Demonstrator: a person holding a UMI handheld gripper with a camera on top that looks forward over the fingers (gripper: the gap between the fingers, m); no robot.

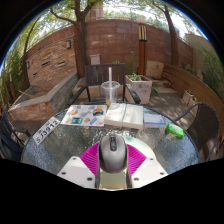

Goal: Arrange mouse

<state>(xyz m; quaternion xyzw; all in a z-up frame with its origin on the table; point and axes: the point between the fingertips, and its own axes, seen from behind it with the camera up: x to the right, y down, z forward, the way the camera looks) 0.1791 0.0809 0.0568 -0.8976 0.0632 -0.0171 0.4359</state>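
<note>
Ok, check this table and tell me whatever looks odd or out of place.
The grey mouse sits between the gripper fingers, outdoors on a glass table cluttered with books, a plastic cup and a green object. Nothing looks spilled or damaged.

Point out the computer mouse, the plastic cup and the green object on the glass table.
computer mouse (113, 153), gripper view, middle of its grey back, between the gripper's fingers
plastic cup (111, 91), gripper view, its clear side wall
green object (175, 129), gripper view, its top surface; what it is cannot be told
</note>
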